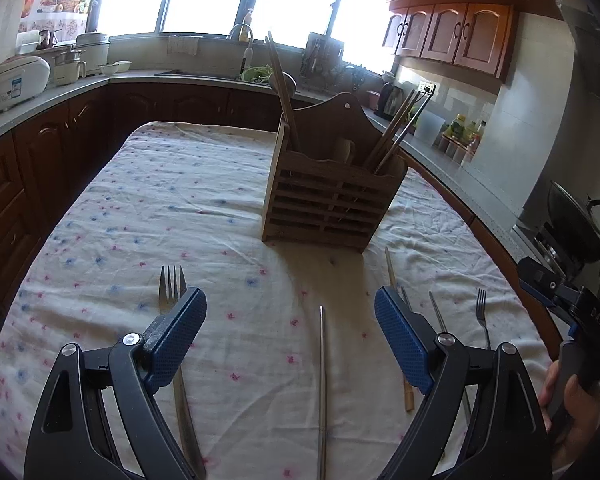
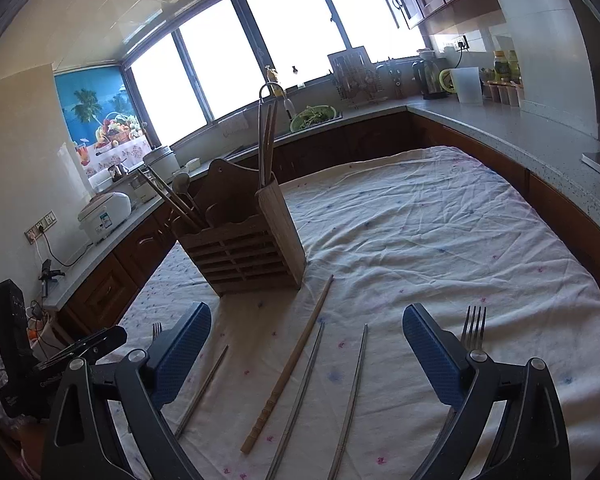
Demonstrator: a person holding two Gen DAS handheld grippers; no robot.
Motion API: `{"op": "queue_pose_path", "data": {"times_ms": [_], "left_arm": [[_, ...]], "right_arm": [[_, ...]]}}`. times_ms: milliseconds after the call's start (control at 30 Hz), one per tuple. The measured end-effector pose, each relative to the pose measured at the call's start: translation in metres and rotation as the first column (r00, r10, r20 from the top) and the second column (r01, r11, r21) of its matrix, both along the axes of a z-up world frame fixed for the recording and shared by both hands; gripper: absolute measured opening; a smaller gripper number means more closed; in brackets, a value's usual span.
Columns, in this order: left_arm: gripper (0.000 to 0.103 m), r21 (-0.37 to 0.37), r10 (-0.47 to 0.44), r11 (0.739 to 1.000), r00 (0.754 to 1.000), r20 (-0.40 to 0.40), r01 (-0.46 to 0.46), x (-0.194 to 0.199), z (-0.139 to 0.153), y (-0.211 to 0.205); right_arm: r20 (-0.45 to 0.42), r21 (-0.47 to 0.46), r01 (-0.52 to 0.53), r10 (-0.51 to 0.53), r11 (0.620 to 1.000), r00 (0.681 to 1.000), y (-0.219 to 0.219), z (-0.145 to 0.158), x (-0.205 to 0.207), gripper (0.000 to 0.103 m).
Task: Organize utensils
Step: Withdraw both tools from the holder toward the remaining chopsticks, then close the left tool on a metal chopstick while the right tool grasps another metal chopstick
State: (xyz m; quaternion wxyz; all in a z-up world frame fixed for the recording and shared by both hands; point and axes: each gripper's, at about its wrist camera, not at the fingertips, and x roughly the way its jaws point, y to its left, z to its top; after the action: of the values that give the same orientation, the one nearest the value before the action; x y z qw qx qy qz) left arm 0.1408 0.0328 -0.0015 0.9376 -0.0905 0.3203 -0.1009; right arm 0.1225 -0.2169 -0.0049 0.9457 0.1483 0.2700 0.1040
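Kitchen surface under floral cloth: wooden caddy mid-cloth, loose metal chopstick between left gripper pads. Both released, right gripper empty. Picking stage; next, probably descend and clamp.

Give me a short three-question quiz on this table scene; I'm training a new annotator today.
1. True or false: the left hand-held gripper grips a fork.
2. Which chopstick lying on the cloth is wooden: A, the one reaching nearest the wooden holder; B, the one nearest the right-hand fork?
3. Fill in: the right hand-held gripper is ____.

Key: 1 false; 2 A; 3 open.
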Motion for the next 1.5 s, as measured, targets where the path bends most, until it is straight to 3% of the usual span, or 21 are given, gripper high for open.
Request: {"op": "queue_pose_path", "data": {"times_ms": [233,333,567,767,1000,1300,1500], "left_arm": [[0.088,0.039,-0.035,0.999,0.998,-0.058,0.037,0.010,-0.013,-0.012],[0.088,0.055,-0.045,0.997,0.996,-0.077,0.050,0.014,-0.019,-0.016],[0.069,0.069,-0.086,0.993,0.985,-0.146,0.097,0.027,-0.033,-0.025],[0.056,0.080,-0.119,0.987,0.973,-0.199,0.137,0.037,-0.045,-0.034],[0.047,0.095,-0.148,0.980,0.961,-0.235,0.175,0.048,-0.053,-0.045],[0.026,0.141,-0.181,0.962,0.935,-0.304,0.233,0.068,-0.069,-0.064],[0.023,0.230,-0.177,0.942,0.946,-0.271,0.243,0.070,-0.072,-0.078]], "right_arm": [[-0.049,-0.032,-0.001,0.000,0.999,0.999,0.002,-0.014,0.010,0.097],[-0.068,-0.056,-0.003,-0.001,0.998,0.998,0.003,-0.019,0.014,0.089],[-0.155,-0.084,-0.025,0.012,0.996,0.988,0.009,-0.036,0.031,0.062],[-0.222,-0.103,-0.042,0.018,0.994,0.975,0.014,-0.053,0.045,0.048],[-0.278,-0.127,-0.039,0.002,0.991,0.961,0.012,-0.069,0.061,0.039],[-0.330,-0.194,-0.046,-0.021,0.980,0.944,0.015,-0.082,0.080,0.026],[-0.318,-0.312,-0.079,-0.025,0.947,0.948,0.032,-0.084,0.084,0.021]]}}
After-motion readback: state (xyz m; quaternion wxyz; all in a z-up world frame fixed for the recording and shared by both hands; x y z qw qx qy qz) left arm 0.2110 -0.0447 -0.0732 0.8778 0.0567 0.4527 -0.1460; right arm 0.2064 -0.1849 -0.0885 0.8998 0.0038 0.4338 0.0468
